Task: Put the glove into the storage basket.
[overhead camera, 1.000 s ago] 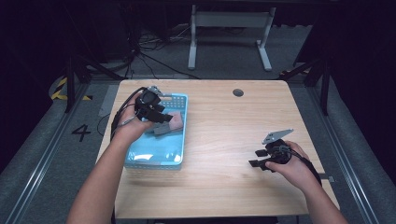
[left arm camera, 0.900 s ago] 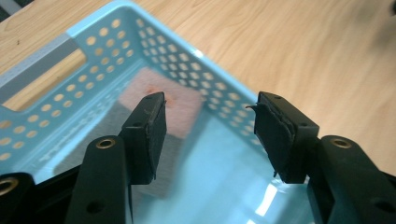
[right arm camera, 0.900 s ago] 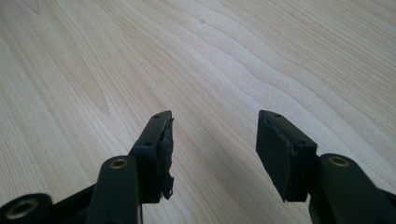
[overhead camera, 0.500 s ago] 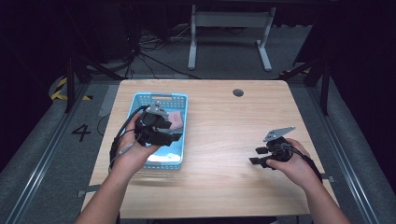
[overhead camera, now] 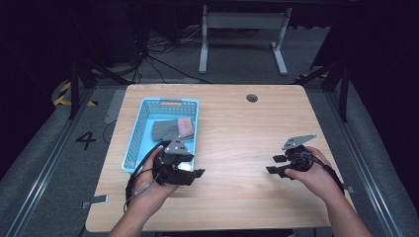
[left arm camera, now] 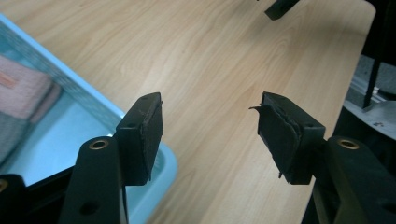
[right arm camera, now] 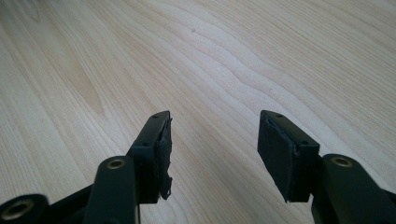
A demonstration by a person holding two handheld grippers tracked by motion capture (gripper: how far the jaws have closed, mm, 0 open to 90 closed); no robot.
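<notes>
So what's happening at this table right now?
A person holds a gripper in each hand over a wooden table. A folded grey and pink cloth lies in the blue basket. The left gripper, empty with jaws just opening, is near the basket's front corner. The right gripper hovers open and empty above bare wood.

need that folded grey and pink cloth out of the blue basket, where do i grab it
Come from above and pinch the grey and pink cloth at its thick grey folded edge. It lies flat inside the blue basket, whose walls seem to block a side approach.
</notes>
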